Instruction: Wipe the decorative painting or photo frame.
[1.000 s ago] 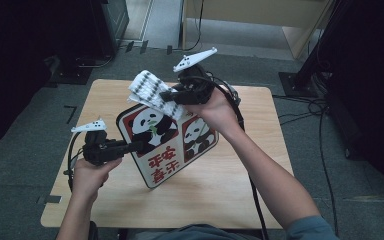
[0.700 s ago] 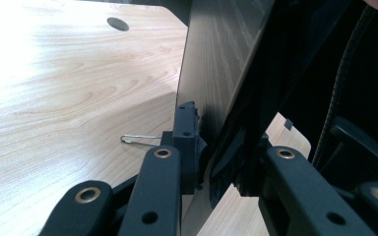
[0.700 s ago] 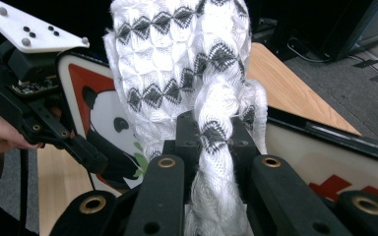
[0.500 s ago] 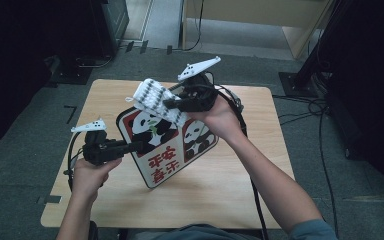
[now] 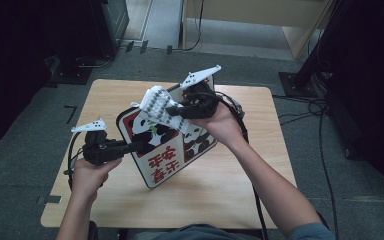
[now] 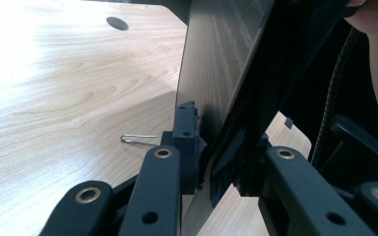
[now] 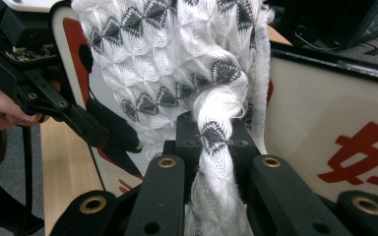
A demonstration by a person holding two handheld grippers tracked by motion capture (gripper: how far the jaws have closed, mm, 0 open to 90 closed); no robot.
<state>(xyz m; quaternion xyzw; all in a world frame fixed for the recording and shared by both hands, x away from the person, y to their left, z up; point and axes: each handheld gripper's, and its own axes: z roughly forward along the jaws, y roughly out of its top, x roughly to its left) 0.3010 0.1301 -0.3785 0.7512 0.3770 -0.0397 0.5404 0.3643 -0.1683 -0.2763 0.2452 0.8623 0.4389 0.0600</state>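
Observation:
A white sign board (image 5: 167,167) with a red border, pandas and red characters stands tilted on the wooden table (image 5: 220,195). My left gripper (image 5: 141,145) is shut on the board's left edge (image 6: 216,73), with its pads on either face, as the left gripper view (image 6: 221,162) shows. My right gripper (image 5: 174,110) is shut on a bunched white cloth (image 5: 157,105) with a grey diamond pattern. The cloth (image 7: 177,59) hangs against the board's upper face (image 7: 315,123), squeezed between my right gripper's (image 7: 216,142) pads. The left gripper (image 7: 103,132) also appears in the right gripper view.
A thin wire clip (image 6: 138,137) lies on the table under the board, and a round hole (image 6: 116,22) sits farther off. Dark cabinets (image 5: 115,20) stand behind the table. Cables (image 5: 305,107) run across the floor at the right.
My right hand has sunk a little with the cloth, bringing it lower onto the board's upper part. The left hand and the board have stayed put.

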